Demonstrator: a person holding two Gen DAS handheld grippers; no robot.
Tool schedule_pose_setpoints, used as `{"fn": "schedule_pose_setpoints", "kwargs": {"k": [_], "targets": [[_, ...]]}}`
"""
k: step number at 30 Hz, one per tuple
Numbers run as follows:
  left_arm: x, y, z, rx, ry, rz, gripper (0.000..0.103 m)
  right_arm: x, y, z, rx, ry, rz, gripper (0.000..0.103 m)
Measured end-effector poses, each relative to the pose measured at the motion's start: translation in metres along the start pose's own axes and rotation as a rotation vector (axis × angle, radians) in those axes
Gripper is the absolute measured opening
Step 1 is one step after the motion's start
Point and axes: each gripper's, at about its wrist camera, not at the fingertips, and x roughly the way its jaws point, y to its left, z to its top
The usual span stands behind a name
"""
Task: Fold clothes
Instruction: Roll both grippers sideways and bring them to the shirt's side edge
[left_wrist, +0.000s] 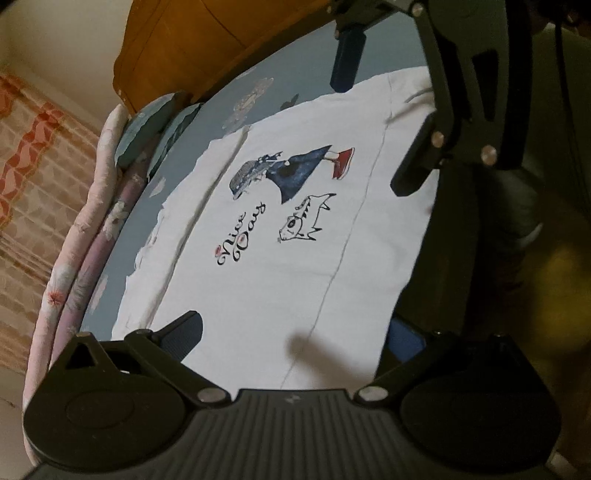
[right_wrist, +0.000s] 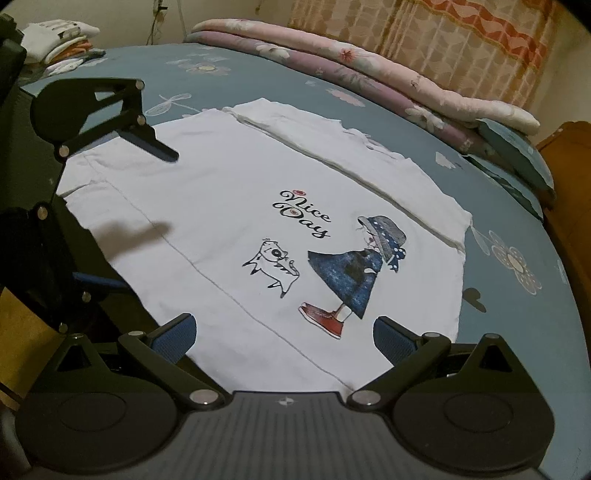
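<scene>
At the far left of the right wrist view, a small stack of folded white and orange clothes (right_wrist: 61, 38) sits on the far corner of the bed, well apart from everything else. Just right of it the left gripper (right_wrist: 147, 218) hangs over the near left part of the garment, its black fingers spread wide with nothing between them; one finger (right_wrist: 155, 142) points over the cloth, the other is at the bed's edge.

The white cotton T-shirt (right_wrist: 229, 177) lies flat, print side up, on the blue-grey floral bedsheet (right_wrist: 258, 77). Its far side is already folded inward into a long narrow band (right_wrist: 332, 147). The print shows the words "Nice Day" (right_wrist: 304, 214), a line-drawn cat (right_wrist: 275, 267) and a girl in a blue dress and hat (right_wrist: 364, 266).

The right gripper (right_wrist: 282, 338) is low at the near hem, its blue-padded fingers parted widely and empty, one pad (right_wrist: 177, 338) at the cloth's edge and the other (right_wrist: 393, 339) over the sheet beside it.

Farther right, a rolled pink and lilac floral quilt (right_wrist: 369, 70) runs along the bed's far side, with a peach and red patterned curtain (right_wrist: 461, 44) behind it.
</scene>
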Motion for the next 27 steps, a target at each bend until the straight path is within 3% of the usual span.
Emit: {"fn": "schedule_pose_setpoints", "kwargs": {"k": [7,15,21,27], "targets": [[-0.002,0.022,0.004,-0.025,-0.02,0.035,0.102,-0.005,-0.002,0.004,0.006,-0.033,0.022,0.103],[0.001,0.037,0.008,-0.069,-0.024,0.036,0.102,-0.008,0.024,0.015,-0.094,-0.112,0.145,0.103],[-0.003,0.035,0.004,-0.08,-0.02,0.029,0.102,0.031,0.049,0.022,-0.173,-0.061,0.014,0.103],[-0.004,0.029,-0.001,-0.069,-0.017,0.025,0.102,0.037,0.051,0.022,-0.194,-0.078,-0.083,0.103]]}}
